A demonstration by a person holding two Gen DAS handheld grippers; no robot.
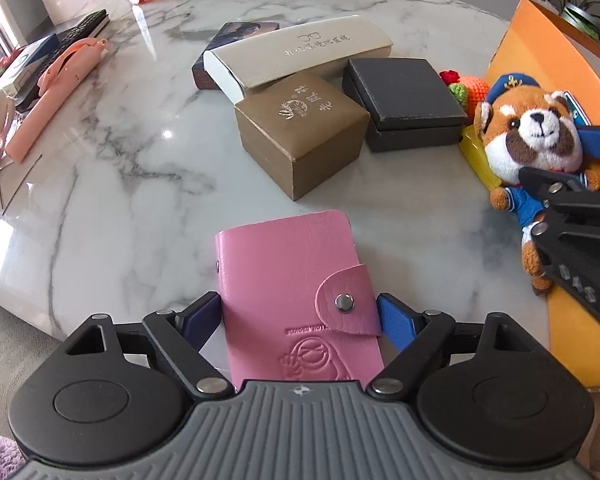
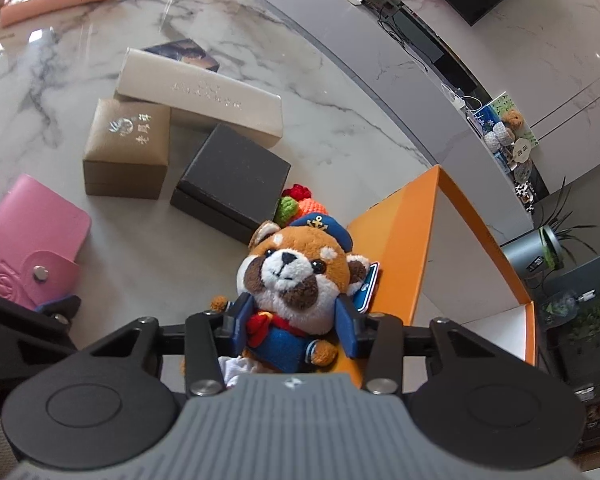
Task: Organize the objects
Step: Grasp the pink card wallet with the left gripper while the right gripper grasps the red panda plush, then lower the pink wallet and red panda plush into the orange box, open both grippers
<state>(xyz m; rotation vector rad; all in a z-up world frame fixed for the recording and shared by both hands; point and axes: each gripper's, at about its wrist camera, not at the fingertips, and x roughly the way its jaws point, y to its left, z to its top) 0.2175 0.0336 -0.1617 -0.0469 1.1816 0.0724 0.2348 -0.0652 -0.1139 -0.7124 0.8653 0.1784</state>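
Both wrist views look down closely, sharing the marble table (image 1: 140, 128).

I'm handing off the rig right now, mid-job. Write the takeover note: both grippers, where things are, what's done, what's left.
Left gripper: shut on the pink leather snap-button card holder, at the marble table's near edge.
Right gripper: shut on the plush red panda in blue sailor outfit, over the orange cardboard box's rim.
Inside the orange box: only white floor shows; nothing visibly stowed.
Left on the table: tan square gift box, black square lidded box, white glasses case, crocheted carrot.
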